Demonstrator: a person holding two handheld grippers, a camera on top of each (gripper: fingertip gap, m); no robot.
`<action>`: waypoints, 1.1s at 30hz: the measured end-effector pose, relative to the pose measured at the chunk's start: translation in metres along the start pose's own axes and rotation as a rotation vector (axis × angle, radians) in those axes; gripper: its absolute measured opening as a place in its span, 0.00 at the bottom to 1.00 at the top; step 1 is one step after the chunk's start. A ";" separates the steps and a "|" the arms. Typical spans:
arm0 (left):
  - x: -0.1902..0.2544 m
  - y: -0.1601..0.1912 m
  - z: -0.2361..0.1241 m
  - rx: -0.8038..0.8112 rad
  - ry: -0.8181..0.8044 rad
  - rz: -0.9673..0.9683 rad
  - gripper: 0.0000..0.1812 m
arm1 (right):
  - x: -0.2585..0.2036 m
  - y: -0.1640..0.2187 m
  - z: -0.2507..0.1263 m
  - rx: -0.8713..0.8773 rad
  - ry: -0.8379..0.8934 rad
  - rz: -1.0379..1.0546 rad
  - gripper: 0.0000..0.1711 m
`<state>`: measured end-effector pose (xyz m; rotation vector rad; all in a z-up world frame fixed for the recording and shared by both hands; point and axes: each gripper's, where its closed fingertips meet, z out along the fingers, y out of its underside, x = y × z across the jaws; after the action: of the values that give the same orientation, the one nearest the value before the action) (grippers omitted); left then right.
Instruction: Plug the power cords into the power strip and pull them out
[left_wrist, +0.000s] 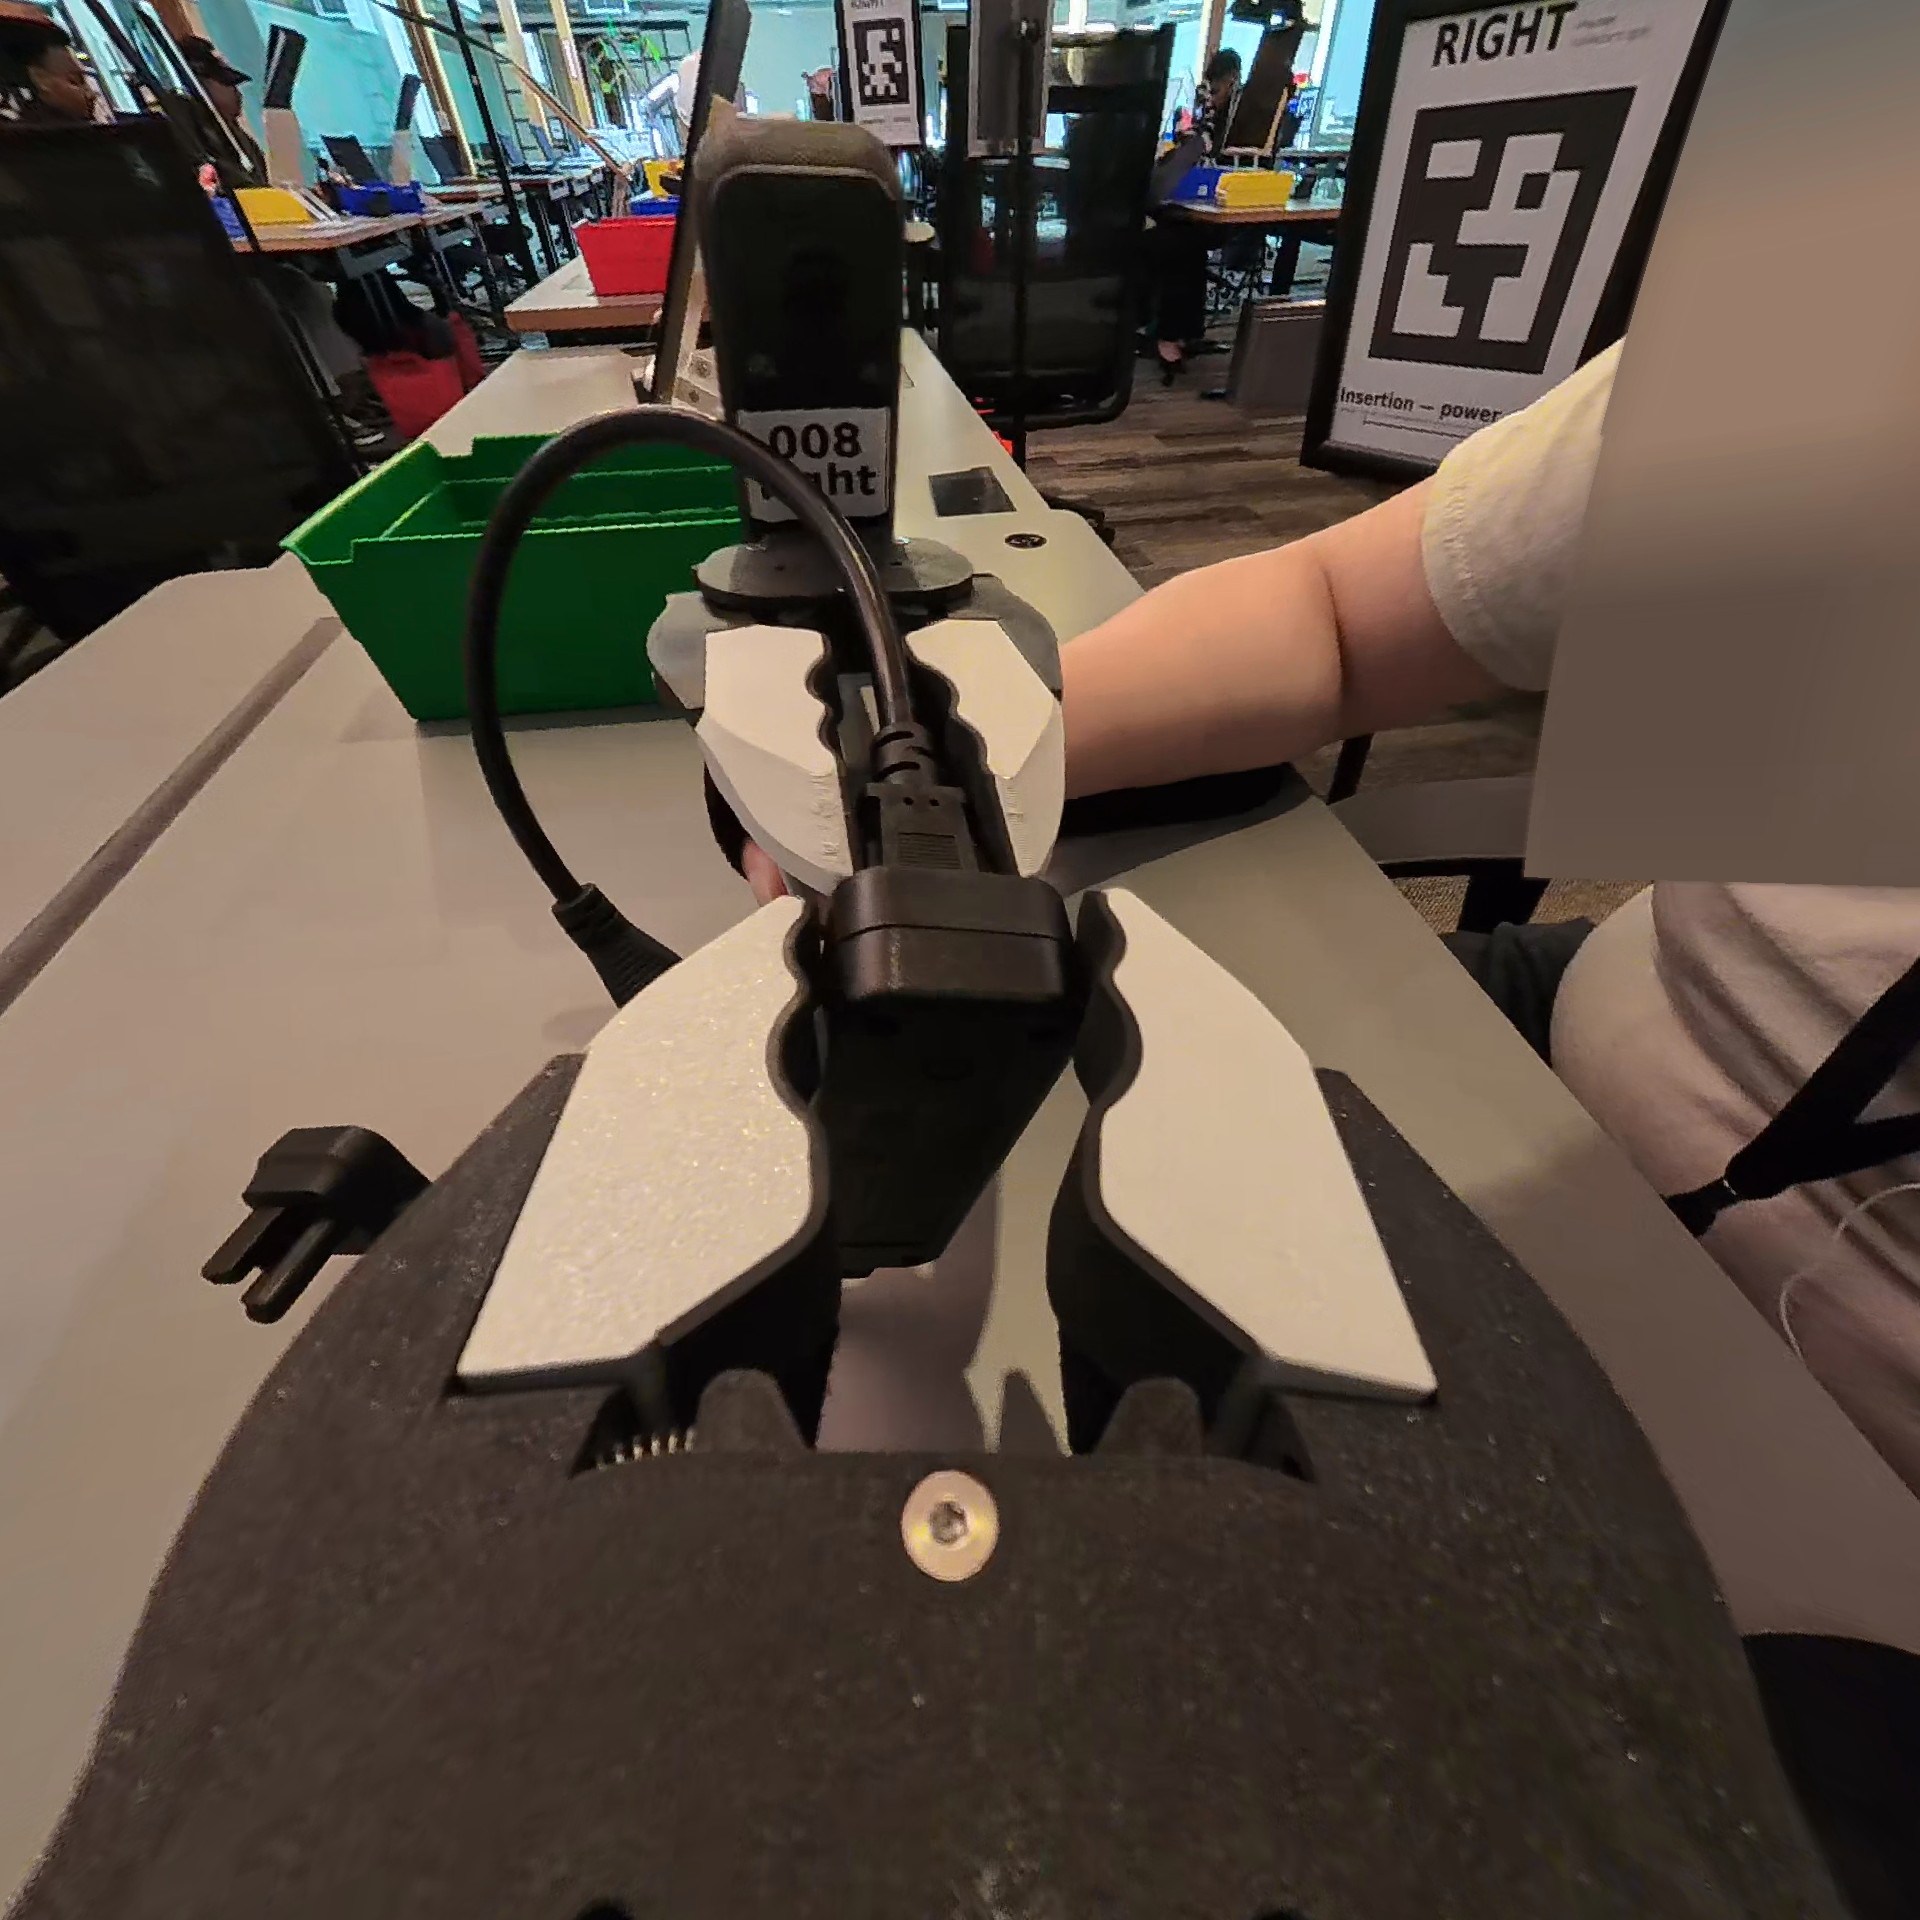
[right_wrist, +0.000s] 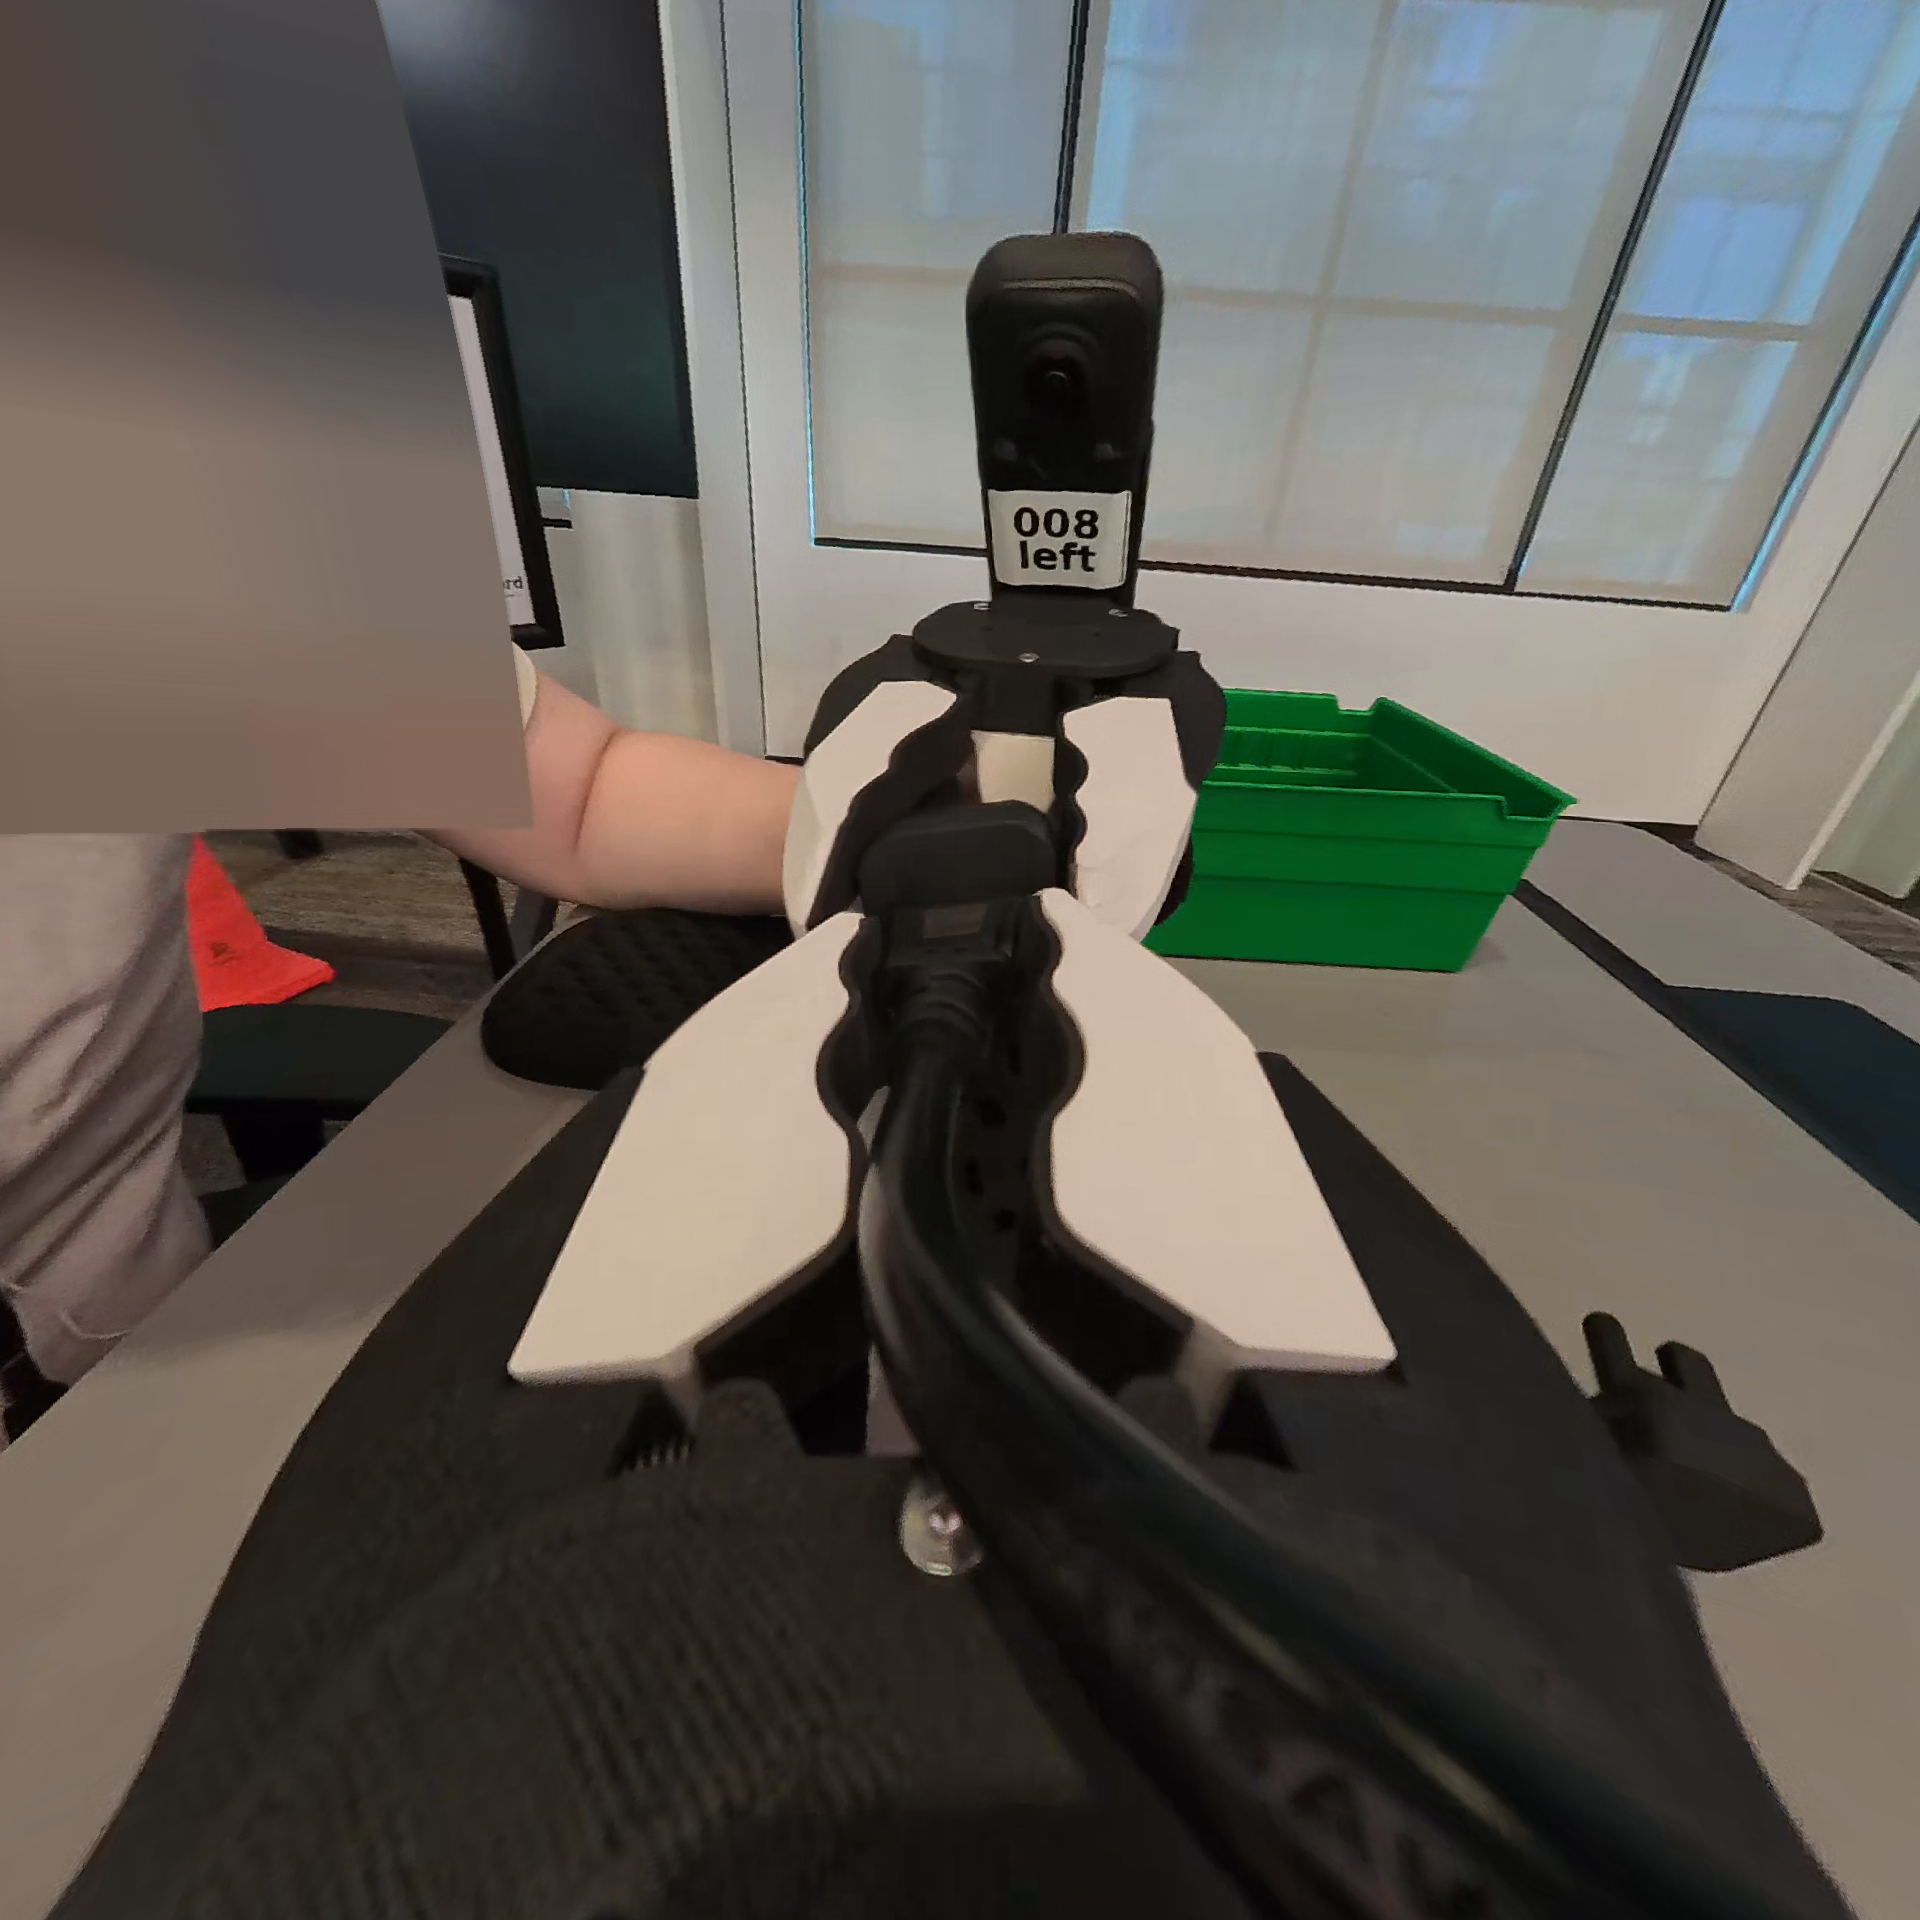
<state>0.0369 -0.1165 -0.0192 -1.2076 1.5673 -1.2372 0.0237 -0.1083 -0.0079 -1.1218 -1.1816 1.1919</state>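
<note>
My left gripper (left_wrist: 951, 920) is shut on a black power strip socket block (left_wrist: 951, 966) and holds it above the grey table (left_wrist: 312, 935). My right gripper (right_wrist: 954, 920) faces it and is shut on a black cord plug (right_wrist: 951, 935). The plug meets the block's end face (right_wrist: 956, 842); I cannot tell how deep it sits. The black cord (left_wrist: 499, 644) loops up and to the left from the plug (left_wrist: 920, 831), then down towards the table. In the right wrist view the cord (right_wrist: 1039, 1351) runs back over the right gripper's body.
A loose three-prong plug (left_wrist: 301, 1205) lies on the table, also in the right wrist view (right_wrist: 1704, 1455). A green bin (left_wrist: 520, 582) stands behind the grippers. A person's arm (left_wrist: 1247, 665) and a framed marker sign (left_wrist: 1486, 229) are at the right. Less than 4 cm separates the two grippers' tips.
</note>
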 end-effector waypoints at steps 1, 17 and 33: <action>0.001 0.000 0.000 0.003 0.008 -0.004 0.26 | -0.001 0.000 0.000 0.005 -0.008 0.010 0.16; -0.030 0.012 -0.004 -0.011 -0.206 0.020 0.27 | 0.023 0.003 -0.002 0.013 0.148 0.004 0.15; -0.026 0.036 0.020 -0.110 -0.210 -0.017 0.29 | 0.014 -0.009 0.003 0.159 0.044 0.179 0.15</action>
<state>0.0546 -0.0932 -0.0581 -1.3760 1.4877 -1.0095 0.0212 -0.0950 0.0019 -1.1454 -0.9505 1.3657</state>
